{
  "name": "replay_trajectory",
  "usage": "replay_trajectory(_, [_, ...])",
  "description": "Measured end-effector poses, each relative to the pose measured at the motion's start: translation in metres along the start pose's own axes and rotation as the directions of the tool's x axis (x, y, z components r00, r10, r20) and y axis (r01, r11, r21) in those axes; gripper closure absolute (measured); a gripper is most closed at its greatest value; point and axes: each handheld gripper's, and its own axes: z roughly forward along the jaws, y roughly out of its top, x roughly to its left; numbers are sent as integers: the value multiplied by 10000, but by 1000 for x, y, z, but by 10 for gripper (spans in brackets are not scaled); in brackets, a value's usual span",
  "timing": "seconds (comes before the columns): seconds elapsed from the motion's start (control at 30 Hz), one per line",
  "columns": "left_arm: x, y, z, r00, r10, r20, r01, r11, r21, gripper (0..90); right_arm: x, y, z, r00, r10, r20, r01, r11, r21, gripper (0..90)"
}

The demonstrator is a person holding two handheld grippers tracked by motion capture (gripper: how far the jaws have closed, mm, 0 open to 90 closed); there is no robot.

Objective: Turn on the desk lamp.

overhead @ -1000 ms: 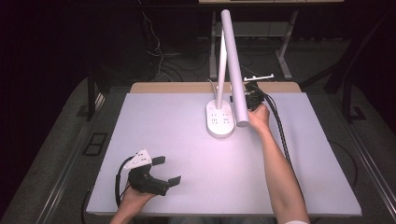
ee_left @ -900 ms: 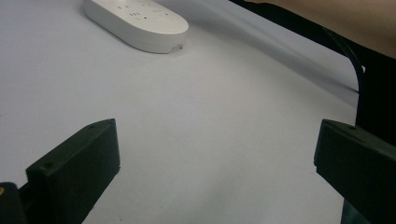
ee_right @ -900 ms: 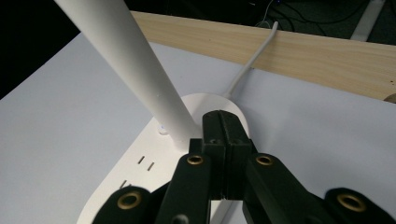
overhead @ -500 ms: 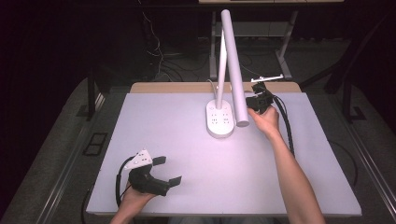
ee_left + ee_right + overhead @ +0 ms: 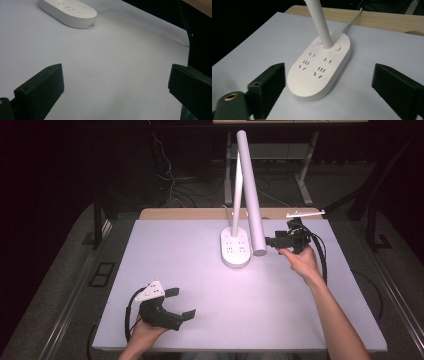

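A white desk lamp stands at the back middle of the table. Its oval base (image 5: 236, 248) carries several sockets, and its long tube head (image 5: 251, 195) slopes down toward the right. My right gripper (image 5: 272, 241) hangs just right of the tube's low end and points left at the base (image 5: 319, 70). Its jaws have just been opening and now stand open, with nothing between them. My left gripper (image 5: 182, 302) rests open on the table's near left corner, with nothing between its jaws. The base (image 5: 70, 11) lies far ahead of it.
The pale table top (image 5: 190, 260) has a wooden strip (image 5: 190, 213) along its back edge. The lamp's white cord (image 5: 352, 18) runs off over that strip. A small lit button (image 5: 319, 42) sits beside the lamp's post (image 5: 320, 22). Dark floor and desk legs lie beyond.
My right gripper has drawn away from the lamp's tube head, to the right and toward the person, and its jaws have opened. The left gripper has not moved.
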Motion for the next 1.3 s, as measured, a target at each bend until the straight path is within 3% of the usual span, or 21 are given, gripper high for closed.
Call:
replay_trajectory(0.03, [0, 0, 0, 10000, -12, 10, 12, 10000, -13, 0, 1, -2, -4, 9999, -82, -59, 81, 10000, -33, 99])
replay_trajectory(0.1, [-1, 0, 1, 10000, -37, 13, 37, 10000, -26, 0, 4, -6, -11, 9999, -110, -115, 109, 9999, -124, 5])
replay_trajectory(0.57, [-1, 1, 1, 10000, -31, 49, 31, 10000, -50, 0, 29, -43, -46, 9978, -589, -296, 578, 9977, -349, 4])
replay_trajectory(1.0, [-1, 1, 1, 10000, -11, 42, 10, 10000, 4, 0, 41, -95, -66, 9962, -704, -520, 680, 9967, -449, 4])
replay_trajectory(1.3, [-1, 1, 1, 10000, 3, 47, -3, 10000, -4, 0, 44, -129, -76, 9973, -693, -249, 677, 9960, -575, 4])
